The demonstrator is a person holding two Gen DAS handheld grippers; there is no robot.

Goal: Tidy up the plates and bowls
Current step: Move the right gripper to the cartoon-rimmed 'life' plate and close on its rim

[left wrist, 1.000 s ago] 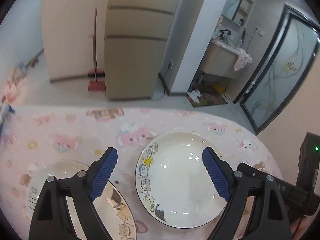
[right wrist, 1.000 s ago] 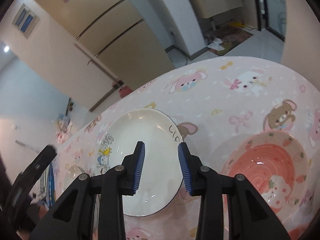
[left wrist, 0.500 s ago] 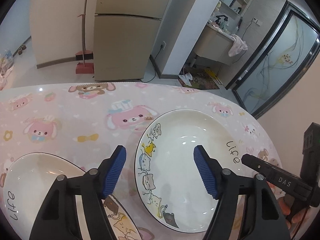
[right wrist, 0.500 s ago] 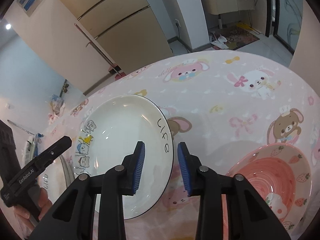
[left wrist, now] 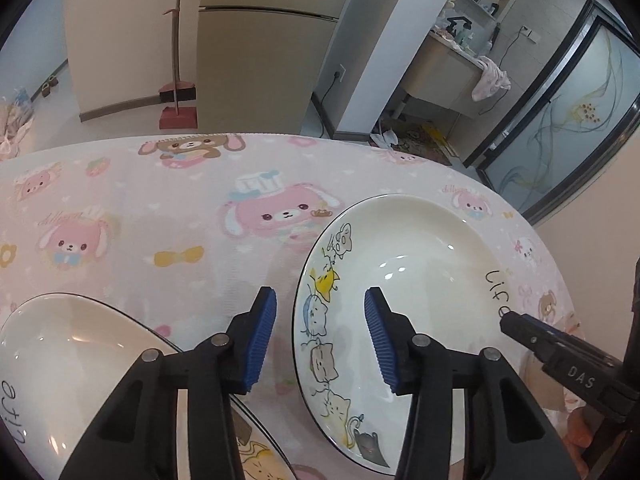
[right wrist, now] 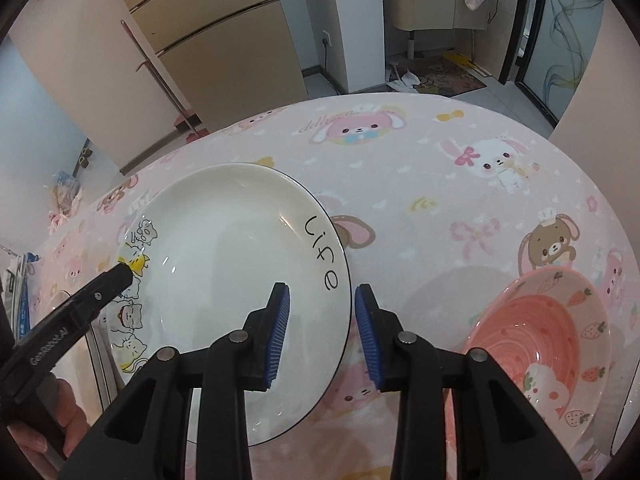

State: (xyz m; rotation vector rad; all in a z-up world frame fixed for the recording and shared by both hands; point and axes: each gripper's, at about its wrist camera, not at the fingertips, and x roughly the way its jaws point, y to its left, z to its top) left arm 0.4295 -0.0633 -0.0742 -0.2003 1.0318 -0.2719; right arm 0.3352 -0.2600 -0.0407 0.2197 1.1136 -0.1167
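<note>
Left wrist view: my left claw (left wrist: 320, 332) closing, blue pads astride left rim of cat plate (left wrist: 404, 280), not yet pressing it. Plate sits on pink cartoon surface (left wrist: 160, 208). Second white plate (left wrist: 72, 352) lower left, partly under my claw. Tip of my right claw (left wrist: 516, 326) at plate's right rim, near "life" lettering.

Right wrist view: my right claw (right wrist: 322, 328) narrowly parted, pads either side of same plate's (right wrist: 224, 264) right rim, no clear contact. Pink strawberry bowl (right wrist: 548, 336) lower right on surface, apart from plate. Left claw's tip over cat drawings.
</note>
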